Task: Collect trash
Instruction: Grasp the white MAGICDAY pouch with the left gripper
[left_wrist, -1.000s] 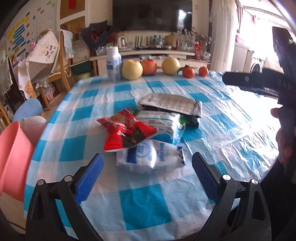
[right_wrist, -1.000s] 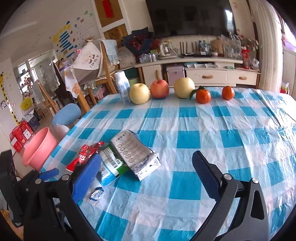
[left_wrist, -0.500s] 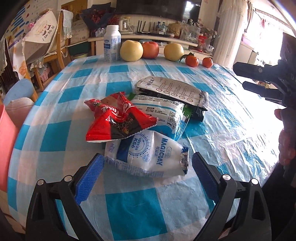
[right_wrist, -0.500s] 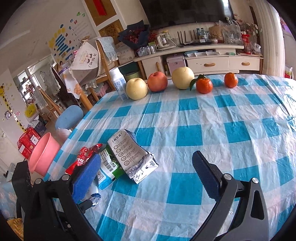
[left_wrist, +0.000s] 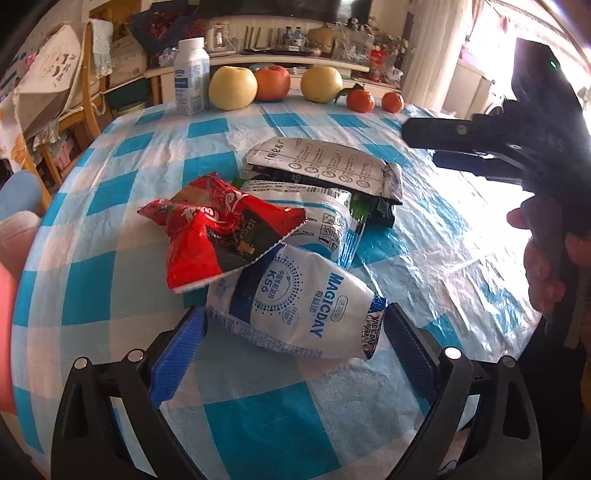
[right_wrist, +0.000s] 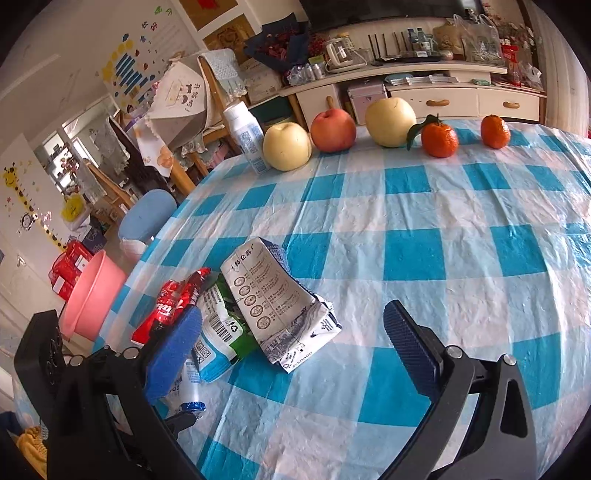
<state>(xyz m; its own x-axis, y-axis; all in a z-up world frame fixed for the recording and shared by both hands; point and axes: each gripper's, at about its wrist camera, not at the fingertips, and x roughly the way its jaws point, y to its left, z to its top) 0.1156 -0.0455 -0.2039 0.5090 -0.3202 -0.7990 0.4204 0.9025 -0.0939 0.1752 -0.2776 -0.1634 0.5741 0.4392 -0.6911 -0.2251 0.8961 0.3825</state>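
Observation:
A heap of empty wrappers lies on the blue-checked tablecloth (left_wrist: 258, 424). Nearest is a white-and-blue MAGICDAY bag (left_wrist: 295, 310), with a red snack bag (left_wrist: 214, 236) on top, a white-and-green bag (left_wrist: 328, 218) behind and a grey printed pouch (left_wrist: 325, 166) at the back. My left gripper (left_wrist: 293, 332) is open, its blue pads on either side of the MAGICDAY bag's near end. My right gripper (right_wrist: 291, 332) is open, hovering above the table just right of the heap; the grey pouch (right_wrist: 273, 295) lies between its fingers.
A pink bin (right_wrist: 92, 295) stands on the floor off the table's left edge. A white bottle (left_wrist: 190, 77), two pears, an apple (left_wrist: 271, 83) and two oranges line the far edge. Chairs and a blue stool (right_wrist: 147, 214) stand to the left.
My left gripper has moved forward and down until its open pads flank the MAGICDAY bag. My right gripper has drifted slightly closer to the heap, still open.

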